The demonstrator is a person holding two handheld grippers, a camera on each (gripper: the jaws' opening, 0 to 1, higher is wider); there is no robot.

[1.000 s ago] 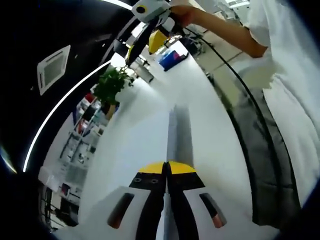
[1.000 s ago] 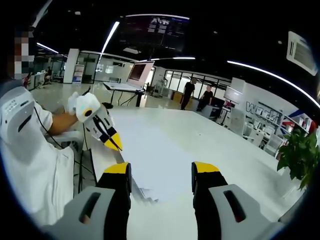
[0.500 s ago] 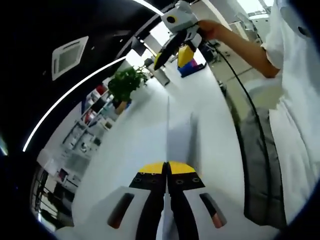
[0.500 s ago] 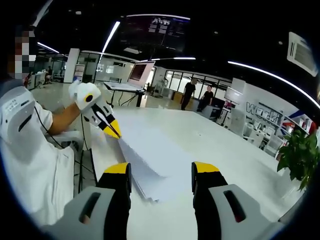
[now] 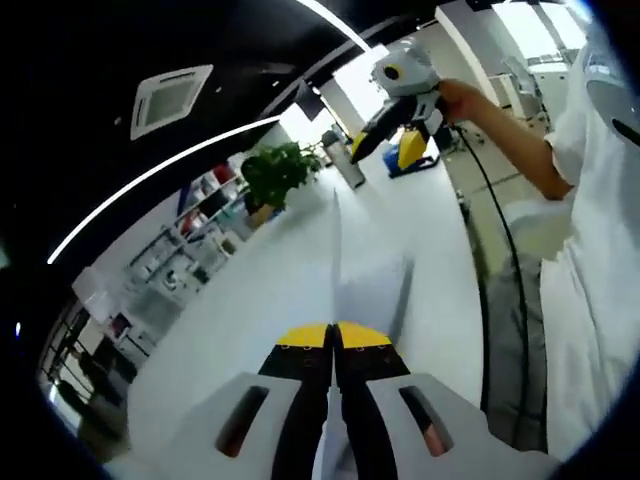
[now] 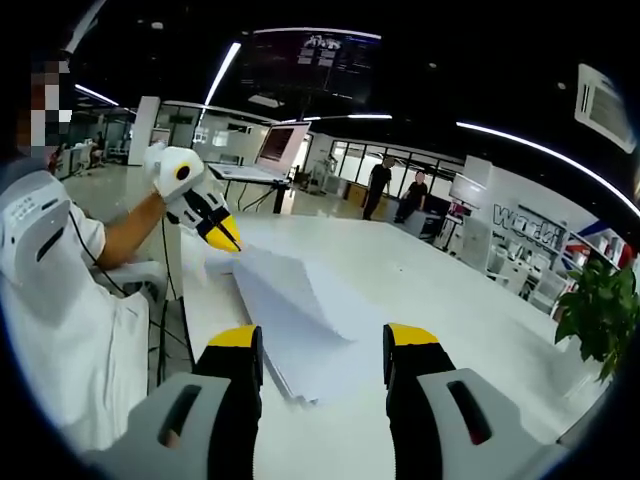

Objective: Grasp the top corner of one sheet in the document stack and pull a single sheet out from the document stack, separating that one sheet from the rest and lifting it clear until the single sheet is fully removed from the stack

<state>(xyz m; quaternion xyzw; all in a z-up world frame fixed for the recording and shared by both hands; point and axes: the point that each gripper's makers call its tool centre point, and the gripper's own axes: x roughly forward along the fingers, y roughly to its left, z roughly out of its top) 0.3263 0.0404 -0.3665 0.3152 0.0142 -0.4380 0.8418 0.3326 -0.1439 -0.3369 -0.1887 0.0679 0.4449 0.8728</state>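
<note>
Peeling up now — the left claw (image 6: pixel 222 240) is pinched tight on the top corner of the single sheet (image 6: pixel 290 295), and in the right gripper view that corner rides well above the white surface (image 6: pixel 480 320) while the rest of the page slopes back down to the document stack (image 6: pixel 300 375) lying flat between the right claw's jaws. The left gripper view looks straight along its closed yellow tips, with the sheet (image 5: pixel 365 290) running away from them edge-on. The right claw (image 6: pixel 323 355) hangs wide open just above the near end of the stack, gripping nothing; it also shows at the top of the left gripper view, held in a hand (image 5: pixel 462 98). By my read this is the lift-and-separate step, about midway: the far part of the page looks to rest on the pile, so the next move calls for a steady pull up and away until the trailing edge comes free, watching that no second page drags along. Against a second ago the difference is plain — then the paper lay nearly flat, half a second ago the corner was only starting to rise, and now the left claw is higher with a clear bend in the sheet.
</note>
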